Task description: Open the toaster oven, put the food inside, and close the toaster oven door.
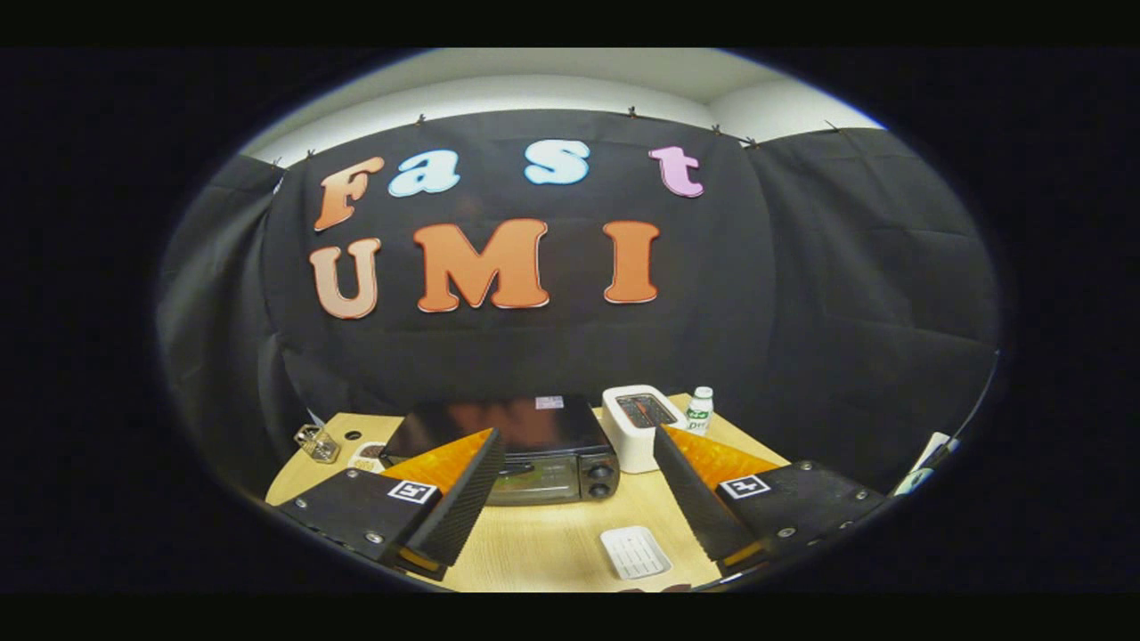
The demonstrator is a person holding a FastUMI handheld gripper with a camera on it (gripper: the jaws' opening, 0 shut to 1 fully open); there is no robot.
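Observation:
A black toaster oven [534,445] stands on the wooden table [552,543], beyond my fingers, its glass door shut and two knobs [601,479] on its right side. My gripper [577,443] hangs open above the table's near part, with nothing between its fingers. The left fingertip overlaps the oven's front left corner in the view. A small white tray [634,551] lies flat on the table between the fingers, nearer to the right one. At the very front edge of the table, part of a brown item [655,588] peeks in; I cannot tell what it is.
A white pop-up toaster [638,425] stands right of the oven, with a small white bottle [699,409] behind it. Left of the oven sit a small glass jar [318,442] and a round dish [367,457]. Black cloth walls close the booth behind the table.

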